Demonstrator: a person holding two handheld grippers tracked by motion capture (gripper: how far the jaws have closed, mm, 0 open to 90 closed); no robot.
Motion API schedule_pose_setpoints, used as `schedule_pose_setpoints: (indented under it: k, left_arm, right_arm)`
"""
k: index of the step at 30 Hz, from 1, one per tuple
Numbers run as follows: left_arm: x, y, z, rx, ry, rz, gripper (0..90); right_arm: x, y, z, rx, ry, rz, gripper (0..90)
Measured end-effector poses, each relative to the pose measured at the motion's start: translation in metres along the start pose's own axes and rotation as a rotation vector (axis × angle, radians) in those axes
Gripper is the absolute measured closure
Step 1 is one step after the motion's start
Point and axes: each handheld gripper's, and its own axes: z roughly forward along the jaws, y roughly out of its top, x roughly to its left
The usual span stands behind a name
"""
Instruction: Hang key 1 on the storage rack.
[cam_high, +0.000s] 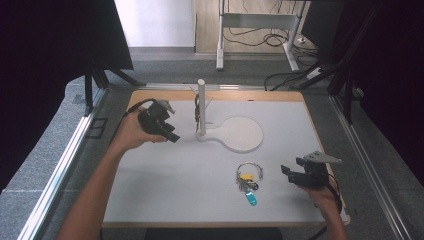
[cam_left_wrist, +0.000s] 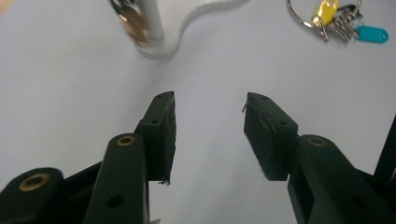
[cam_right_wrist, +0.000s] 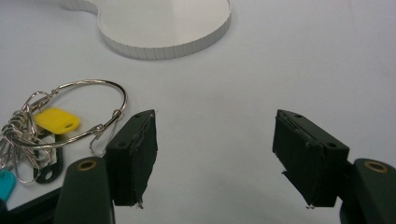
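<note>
Key bunch (cam_high: 248, 181) lies flat on worktop (cam_high: 165, 190), just left of right gripper (cam_high: 289, 171), jaws spread, empty. Left gripper (cam_high: 172, 136) near stand post (cam_high: 201, 106), jaws parted, empty. Risk: thin ring (cam_right_wrist: 88, 109) slips from pads, since it lies flat.

1. No writing, number, brand or sign can be read anywhere in the three views.
2. The yellow plastic key tag (cam_right_wrist: 55, 121) and the turquoise plastic key tag (cam_left_wrist: 372, 34) on the metal key ring (cam_high: 249, 172) show plain faces — any print there is too small to tell.
</note>
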Motion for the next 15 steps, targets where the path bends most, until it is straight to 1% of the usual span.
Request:
schedule_pose_setpoints:
  k: [1,2,3,4,5,7,9,11,12,13,14,15]
  left_arm:
    - [0.000,0.000,0.000,0.000,0.000,0.000,54.2]
    - [-0.007,-0.011,0.007,0.001,-0.006,-0.001,54.2]
    - [-0.009,-0.015,0.010,0.004,-0.008,-0.001,54.1]
    - [-0.009,-0.015,0.010,0.004,-0.008,-0.001,54.0]
    - [-0.014,-0.025,0.017,0.017,-0.012,-0.009,53.8]
    - [-0.020,-0.036,0.023,0.017,-0.018,-0.016,53.8]
    - [-0.026,-0.045,0.029,0.026,-0.008,-0.017,53.7]
    - [-0.031,-0.054,0.033,0.020,-0.015,-0.018,53.7]
    - [-0.031,-0.054,0.033,0.020,-0.015,-0.018,53.6]
    - [-0.036,-0.061,0.036,0.018,-0.015,-0.026,53.5]
    - [-0.036,-0.061,0.036,0.018,-0.015,-0.026,53.4]
    - [-0.041,-0.068,0.039,0.012,-0.018,-0.030,53.3]
  right_arm:
    - [0.000,0.000,0.000,-0.001,0.001,0.003,31.2]
    - [0.000,0.000,0.000,-0.001,0.004,0.009,31.2]
    - [0.000,0.000,0.001,-0.001,0.006,0.011,31.2]
    - [0.000,0.000,0.001,-0.004,0.005,0.012,31.2]
    - [0.000,0.000,0.001,0.001,0.010,0.012,31.2]
    - [0.001,0.000,0.002,0.000,0.010,0.008,31.3]
    - [0.003,0.000,0.003,0.003,0.011,-0.002,31.6]
    - [0.004,0.000,0.004,0.007,0.014,-0.017,31.6]
    - [0.005,0.000,0.004,0.008,0.014,-0.021,31.7]
    - [0.006,0.000,0.005,0.008,0.019,-0.016,31.9]
    - [0.006,0.000,0.005,0.007,0.026,-0.011,32.4]
    - [0.006,0.001,0.005,0.006,0.033,-0.004,33.0]
